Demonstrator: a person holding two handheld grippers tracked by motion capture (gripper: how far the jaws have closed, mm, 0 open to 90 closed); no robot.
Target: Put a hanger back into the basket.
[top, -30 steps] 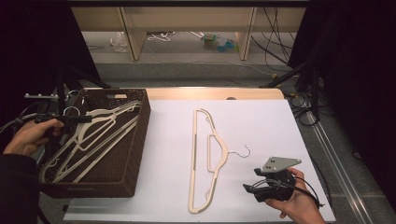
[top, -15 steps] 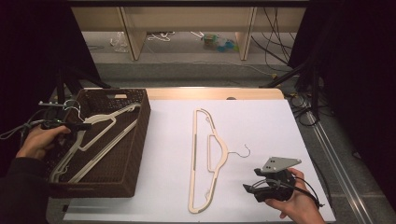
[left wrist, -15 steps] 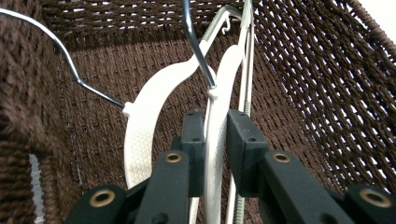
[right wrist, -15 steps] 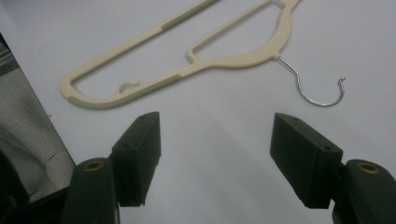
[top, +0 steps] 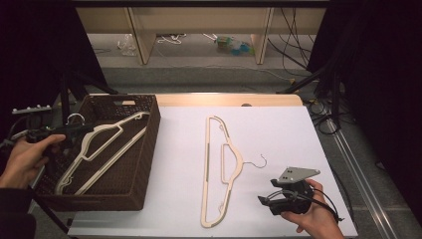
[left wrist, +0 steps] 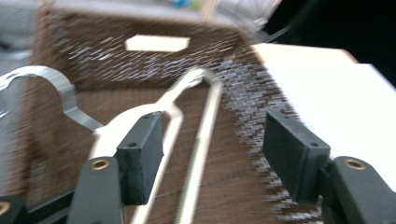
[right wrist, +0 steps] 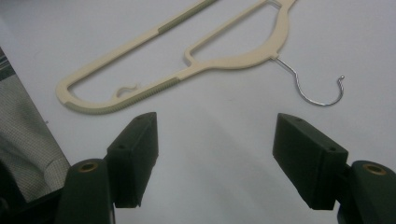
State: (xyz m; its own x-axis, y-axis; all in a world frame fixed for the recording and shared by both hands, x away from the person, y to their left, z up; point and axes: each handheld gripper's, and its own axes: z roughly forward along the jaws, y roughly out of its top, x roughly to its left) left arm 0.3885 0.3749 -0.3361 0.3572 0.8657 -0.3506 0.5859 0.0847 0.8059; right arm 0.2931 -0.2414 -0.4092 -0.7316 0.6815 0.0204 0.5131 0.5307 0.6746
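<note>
A cream plastic hanger [top: 99, 147] with a metal hook lies slanted inside the brown wicker basket [top: 149, 149] at the table's left. My left gripper [top: 79, 130] hovers over the basket's left rim, near the hanger's neck. In the left gripper view it is open [left wrist: 217, 158], with the hanger [left wrist: 196, 135] below and beyond the jaws. A second cream hanger [top: 221, 164] lies flat on the white table, its hook [top: 259, 162] pointing right. My right gripper [top: 266, 201] rests low at the front right, open [right wrist: 215, 158], a short way from that hanger [right wrist: 187, 60].
The white table top [top: 288, 129] has free room right of the flat hanger and between it and the basket. Dark stands and cables [top: 328, 99] flank the table's far right. A wooden shelf unit [top: 199, 25] stands behind.
My left hand has dropped slightly toward the near side of the basket, and the hanger in the basket has shifted and settled. The right gripper has not moved.
</note>
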